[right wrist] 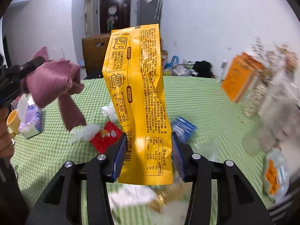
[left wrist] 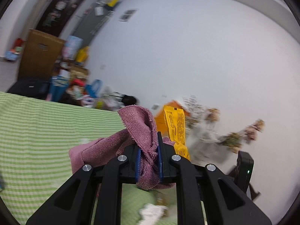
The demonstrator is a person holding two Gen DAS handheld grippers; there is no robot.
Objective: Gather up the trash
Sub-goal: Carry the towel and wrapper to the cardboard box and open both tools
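Observation:
My right gripper (right wrist: 149, 136) is shut on the lower part of a yellow snack bag (right wrist: 135, 75), which stands up tall above the table. The same yellow bag (left wrist: 176, 125) shows just right of my left gripper (left wrist: 149, 142). That gripper is shut on a bunched mauve cloth (left wrist: 138, 120), and the cloth hangs over both sides of its blue pads. In the right wrist view the mauve cloth (right wrist: 54, 76) dangles at the left from the left gripper (right wrist: 32, 63). On the green checked tablecloth (right wrist: 206, 103) lie a red wrapper (right wrist: 105, 136), crumpled white tissue (right wrist: 84, 133) and a blue wrapper (right wrist: 184, 129).
A tissue pack (right wrist: 31, 120) and a yellow cup (right wrist: 13, 121) sit at the table's left. An orange box (right wrist: 241, 76) and a blurred glass vase (right wrist: 271, 103) stand at the right. A clear bag of orange snacks (right wrist: 275, 172) lies near the right edge. A person's hand (right wrist: 4, 140) is at the far left.

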